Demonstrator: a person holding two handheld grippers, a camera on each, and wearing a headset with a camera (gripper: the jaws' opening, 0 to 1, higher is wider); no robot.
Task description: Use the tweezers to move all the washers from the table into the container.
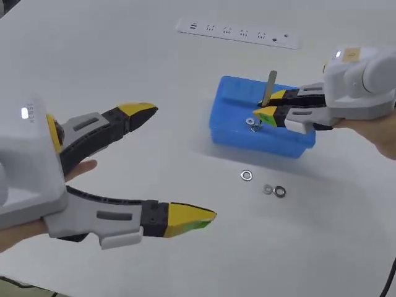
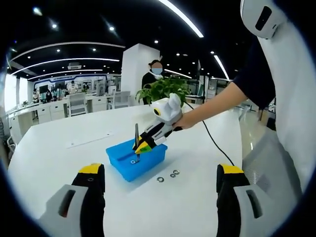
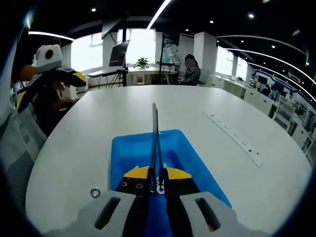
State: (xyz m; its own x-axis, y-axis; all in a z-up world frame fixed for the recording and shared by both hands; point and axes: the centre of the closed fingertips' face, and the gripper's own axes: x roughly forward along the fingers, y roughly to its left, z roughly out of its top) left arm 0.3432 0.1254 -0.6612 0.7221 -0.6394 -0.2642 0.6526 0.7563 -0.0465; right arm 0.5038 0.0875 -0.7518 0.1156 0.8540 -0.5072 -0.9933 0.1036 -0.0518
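The blue container point(image 1: 235, 139) stands right of centre, with washers point(image 1: 252, 124) lying inside it. My right gripper point(image 1: 267, 109) hovers over it, shut on the metal tweezers point(image 1: 270, 86), whose upper end sticks up above the jaws. Three washers point(image 1: 246, 176) point(image 1: 267, 189) point(image 1: 279, 192) lie on the white table just in front of the container. My left gripper point(image 1: 173, 164) is held wide open at the near left, with nothing in it. Its own view shows the container point(image 2: 123, 163), the right gripper point(image 2: 148, 143) and the loose washers point(image 2: 173, 175). The right gripper view looks along the tweezers point(image 3: 154, 133) over the container point(image 3: 133, 153).
A white power strip point(image 1: 238, 32) lies at the far side of the table point(image 1: 154, 55). A cable point(image 1: 391, 278) trails at the right edge. One washer point(image 3: 95, 192) lies left of the container in the right gripper view. People and desks stand in the background.
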